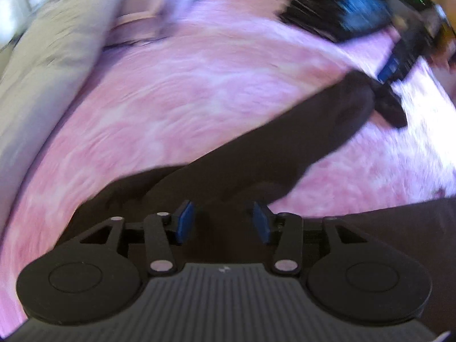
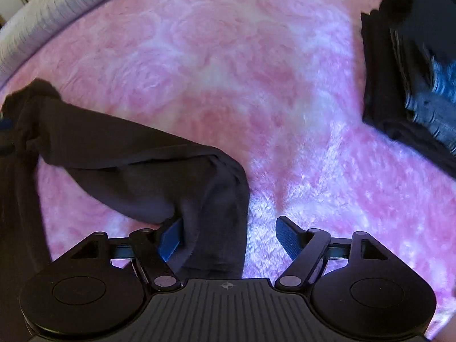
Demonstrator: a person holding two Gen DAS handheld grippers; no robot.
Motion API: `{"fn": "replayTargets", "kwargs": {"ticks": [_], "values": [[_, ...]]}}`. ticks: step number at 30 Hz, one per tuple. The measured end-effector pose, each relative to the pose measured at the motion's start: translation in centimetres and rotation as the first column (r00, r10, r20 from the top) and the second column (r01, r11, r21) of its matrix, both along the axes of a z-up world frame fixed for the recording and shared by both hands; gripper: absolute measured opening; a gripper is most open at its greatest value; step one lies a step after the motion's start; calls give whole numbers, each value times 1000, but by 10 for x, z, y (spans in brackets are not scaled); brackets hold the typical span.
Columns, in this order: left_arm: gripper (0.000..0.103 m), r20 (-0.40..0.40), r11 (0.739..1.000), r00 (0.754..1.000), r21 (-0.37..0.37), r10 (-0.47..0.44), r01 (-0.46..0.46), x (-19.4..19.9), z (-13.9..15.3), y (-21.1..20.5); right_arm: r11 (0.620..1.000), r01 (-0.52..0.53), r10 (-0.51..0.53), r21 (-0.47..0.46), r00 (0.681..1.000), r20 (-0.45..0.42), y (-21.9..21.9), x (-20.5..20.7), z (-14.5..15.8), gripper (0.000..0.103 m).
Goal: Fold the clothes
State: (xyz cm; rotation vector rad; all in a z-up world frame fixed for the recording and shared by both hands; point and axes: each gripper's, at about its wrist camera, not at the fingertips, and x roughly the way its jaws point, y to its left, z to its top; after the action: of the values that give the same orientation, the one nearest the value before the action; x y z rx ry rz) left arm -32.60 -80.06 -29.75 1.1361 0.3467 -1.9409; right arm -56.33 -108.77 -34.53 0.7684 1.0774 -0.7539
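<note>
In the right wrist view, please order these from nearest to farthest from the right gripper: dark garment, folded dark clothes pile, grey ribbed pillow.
1. Dark garment: between the right gripper fingers, left side.
2. Folded dark clothes pile: right edge.
3. Grey ribbed pillow: far upper left.

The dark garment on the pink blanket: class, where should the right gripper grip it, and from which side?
Grip the bunched fold of the dark garment lying between the open jaws of the right gripper. Come straight forward from the near side: this fold is gathered thick, raised off the pink blanket.
</note>
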Motion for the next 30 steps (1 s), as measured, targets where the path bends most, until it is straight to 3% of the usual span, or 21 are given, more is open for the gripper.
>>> {"fn": "replayTargets", "kwargs": {"ticks": [5,9,11,13,14,15,16,17,20,22,23,24,26,28,29,30], "values": [[41,94,996,992,21,-89,87,-29,-22,-9,997,36,-48,69,983,179,-18,-27,-1,75],[41,123,997,990,29,-74,71,-27,-27,-13,979,103,-157,174,928,338,-30,-59,-4,74],[41,171,996,981,23,-91,88,-27,-30,-11,972,102,-177,212,911,372,-30,-68,-7,57],[41,252,989,957,-1,-145,150,-31,-34,-3,972,70,-149,226,922,357,-27,-68,-8,8],[39,306,981,935,-17,-181,196,-34,-36,2,972,64,-141,224,928,346,-26,-67,-7,3],[37,367,970,906,-32,-212,240,-39,-40,7,975,65,-134,213,935,328,-26,-65,-4,2],[29,428,958,872,-44,-238,284,-44,-44,12,977,65,-126,202,943,306,-26,-62,0,1],[20,440,956,864,-40,-246,292,-46,-45,12,981,58,-109,183,954,278,-27,-58,6,1],[10,438,957,862,-18,-254,291,-51,-46,9,997,-67,58,41,982,182,-33,-27,36,1],[10,378,975,905,-27,-195,221,-46,-39,2,976,-178,190,-123,977,96,-38,-3,63,1],[10,350,981,922,-38,-167,192,-43,-35,0,941,-236,254,-241,966,46,-40,9,82,1],[10,322,985,936,-48,-139,163,-40,-31,-2,876,-290,311,-386,950,-9,-36,18,103,1],[11,284,987,951,-65,-120,144,-36,-24,0,697,-369,381,-615,917,-118,-15,27,130,1],[12,257,989,960,-59,-113,132,-33,-20,4,559,-408,403,-722,894,-194,10,27,138,1],[13,246,991,963,-50,-110,126,-32,-19,6,512,-441,414,-737,879,-238,23,25,133,1],[14,229,992,967,-34,-108,119,-30,-18,8,490,-485,426,-725,858,-286,36,20,119,1]]}}
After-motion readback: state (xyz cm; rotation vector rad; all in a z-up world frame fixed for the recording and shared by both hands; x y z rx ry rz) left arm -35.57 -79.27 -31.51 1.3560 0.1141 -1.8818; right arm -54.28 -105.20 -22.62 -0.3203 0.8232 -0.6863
